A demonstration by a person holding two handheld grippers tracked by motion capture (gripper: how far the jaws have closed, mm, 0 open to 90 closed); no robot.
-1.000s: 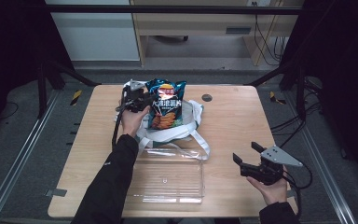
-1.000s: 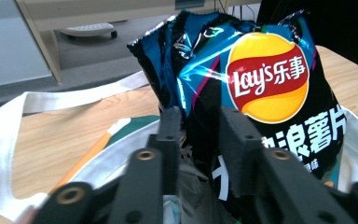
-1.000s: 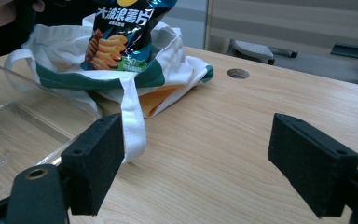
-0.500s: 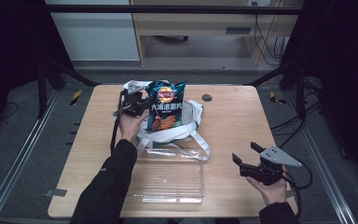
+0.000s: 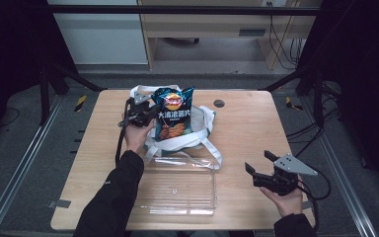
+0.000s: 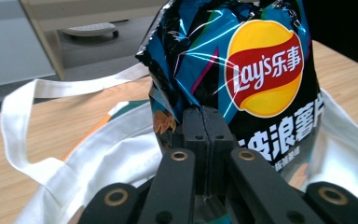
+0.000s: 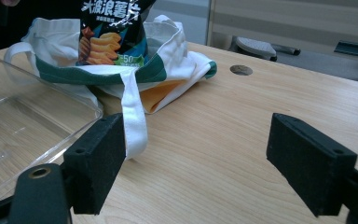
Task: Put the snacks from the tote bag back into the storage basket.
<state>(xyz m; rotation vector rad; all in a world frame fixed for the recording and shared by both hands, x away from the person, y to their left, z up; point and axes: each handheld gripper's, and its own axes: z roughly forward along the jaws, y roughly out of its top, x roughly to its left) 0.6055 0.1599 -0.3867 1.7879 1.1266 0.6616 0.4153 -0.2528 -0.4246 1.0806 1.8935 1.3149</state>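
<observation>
A dark blue Lay's chip bag (image 5: 173, 116) (image 6: 261, 79) (image 7: 112, 28) stands upright in a white tote bag (image 5: 197, 133) (image 6: 112, 149) (image 7: 168, 51) at the table's far middle. My left gripper (image 5: 153, 112) (image 6: 204, 116) is shut on the chip bag's left edge, its jaws pressed together over the foil. My right gripper (image 5: 259, 162) (image 7: 196, 154) hovers open near the table's front right, nothing between its pads. One tote strap lies just beyond its left pad.
A clear plastic tray (image 5: 177, 190) (image 7: 23, 121) lies at the front middle, just in front of the tote. A small round grommet (image 5: 219, 103) (image 7: 241, 70) sits in the tabletop behind the tote. Bare wood stretches along the right side.
My left gripper shifted slightly left and closed on the chip bag's edge. The right gripper has stayed put.
</observation>
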